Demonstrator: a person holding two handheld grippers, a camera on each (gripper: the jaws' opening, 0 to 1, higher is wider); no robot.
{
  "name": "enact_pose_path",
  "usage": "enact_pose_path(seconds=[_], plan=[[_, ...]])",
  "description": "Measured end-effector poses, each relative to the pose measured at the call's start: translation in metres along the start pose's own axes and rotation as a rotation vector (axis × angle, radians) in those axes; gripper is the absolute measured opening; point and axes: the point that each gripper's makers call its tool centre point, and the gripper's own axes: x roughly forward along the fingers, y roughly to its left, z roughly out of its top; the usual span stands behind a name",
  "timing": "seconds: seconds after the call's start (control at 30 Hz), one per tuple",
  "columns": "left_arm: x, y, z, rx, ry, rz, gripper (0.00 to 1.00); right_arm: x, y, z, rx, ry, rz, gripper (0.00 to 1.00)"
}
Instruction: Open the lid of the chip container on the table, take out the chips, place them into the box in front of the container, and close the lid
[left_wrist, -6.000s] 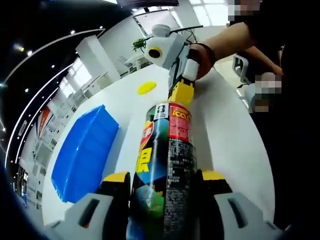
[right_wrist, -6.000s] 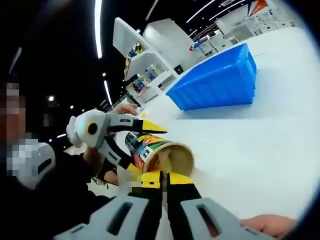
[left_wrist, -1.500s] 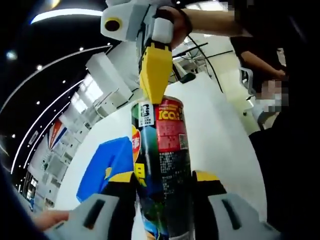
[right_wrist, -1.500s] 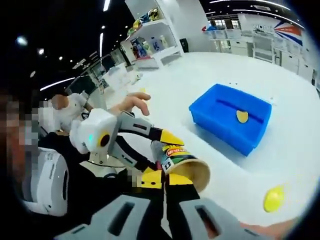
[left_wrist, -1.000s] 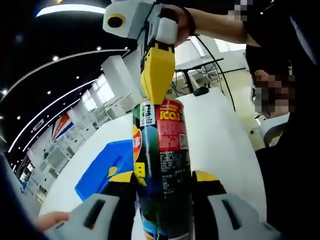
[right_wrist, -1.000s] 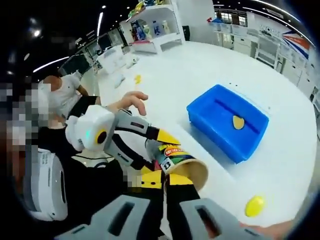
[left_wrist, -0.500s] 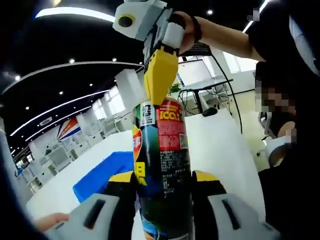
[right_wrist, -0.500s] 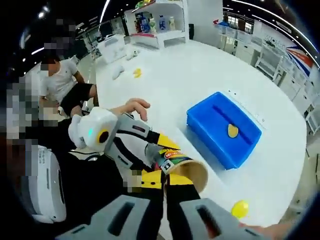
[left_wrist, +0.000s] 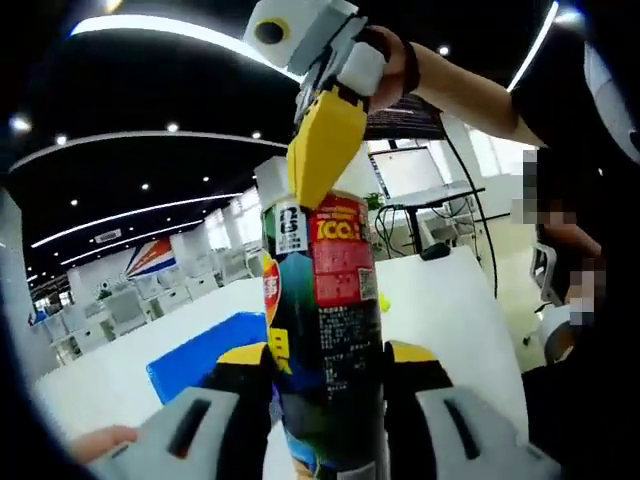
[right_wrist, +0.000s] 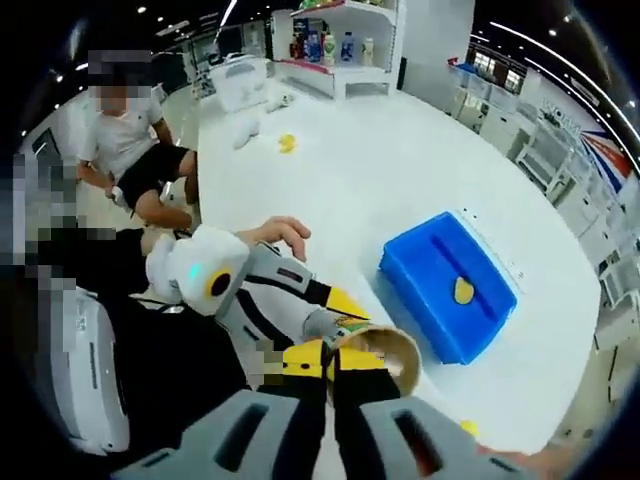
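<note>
The chip can (left_wrist: 322, 330), dark with a red label, stands up between my left gripper's (left_wrist: 325, 365) yellow-tipped jaws, which are shut on its body. My right gripper's yellow jaws come down onto the can's top end in the left gripper view. In the right gripper view my right gripper (right_wrist: 330, 362) has its jaws pressed together at the rim of the can's open mouth (right_wrist: 378, 352); whatever lies between the tips is hidden. The left gripper (right_wrist: 250, 290) holds the can from behind. The blue box (right_wrist: 440, 260) sits on the white table with one yellow chip (right_wrist: 463, 291) inside.
The white table (right_wrist: 360, 190) stretches far below both grippers. A small yellow piece (right_wrist: 287, 143) lies near its far edge. A yellow lid (right_wrist: 468, 428) lies near the box. A person (right_wrist: 130, 140) sits beside the table, with shelves (right_wrist: 335, 45) behind. A hand (left_wrist: 100, 440) shows low left.
Both views have risen and tilted, so the table and blue box look farther away. The can stays in the left jaws, and the right jaws stay at its mouth.
</note>
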Motion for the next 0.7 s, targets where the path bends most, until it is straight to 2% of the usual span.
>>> enact_pose_path(seconds=[0.07, 0.17, 0.5, 0.7], plan=[[0.001, -0.003, 0.000, -0.008, -0.016, 0.001, 0.45, 0.004, 0.009, 0.003, -0.011, 0.008, 0.016, 0.01], [0.003, -0.007, 0.000, -0.065, -0.034, -0.006, 0.44, 0.011, 0.015, 0.007, -0.049, 0.017, 0.018, 0.02], [0.005, -0.001, -0.004, -0.197, -0.063, 0.009, 0.44, 0.022, 0.002, 0.016, -0.024, 0.009, 0.027, 0.02], [0.007, -0.001, -0.005, -0.259, -0.084, 0.000, 0.44, 0.021, -0.001, 0.012, 0.010, 0.006, 0.044, 0.02]])
